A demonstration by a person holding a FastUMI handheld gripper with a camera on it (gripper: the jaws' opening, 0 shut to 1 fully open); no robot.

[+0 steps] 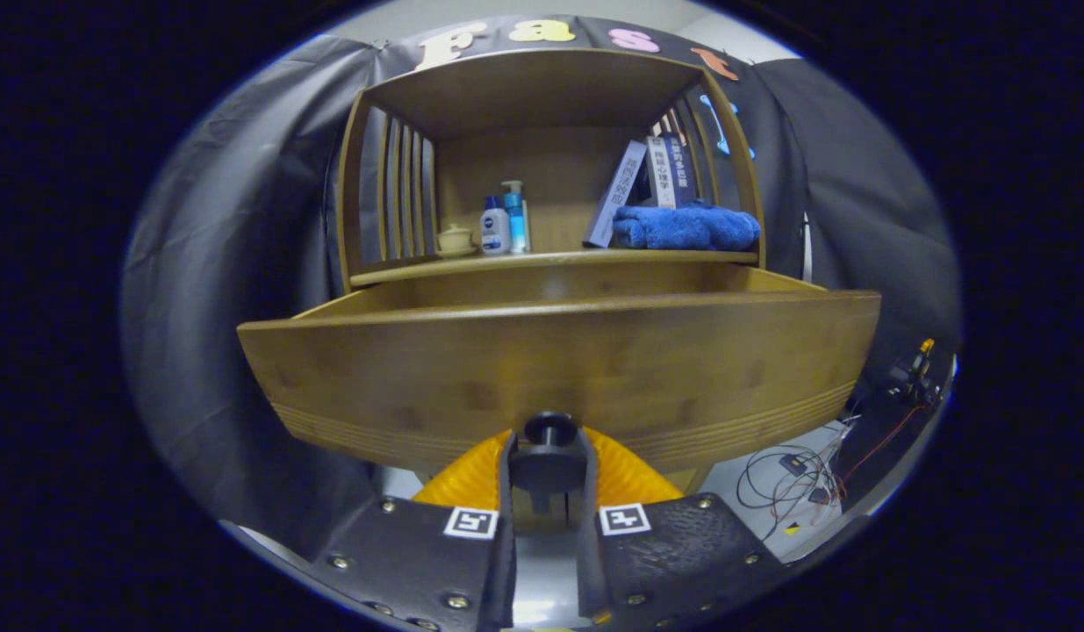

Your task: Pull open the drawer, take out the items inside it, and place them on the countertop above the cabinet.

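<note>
The wooden drawer of a bamboo cabinet stands pulled out toward me, its front panel close ahead of the fingers. Its dark round knob sits between my two fingers, and my gripper is shut on it. The drawer's inside is hidden behind the front panel, so its contents cannot be seen. Above the drawer runs the countertop of the cabinet, under an open shelf bay.
On the countertop stand a small lidded cup, two bottles, leaning books and a folded blue towel. Cables lie on the floor to the right, below the drawer.
</note>
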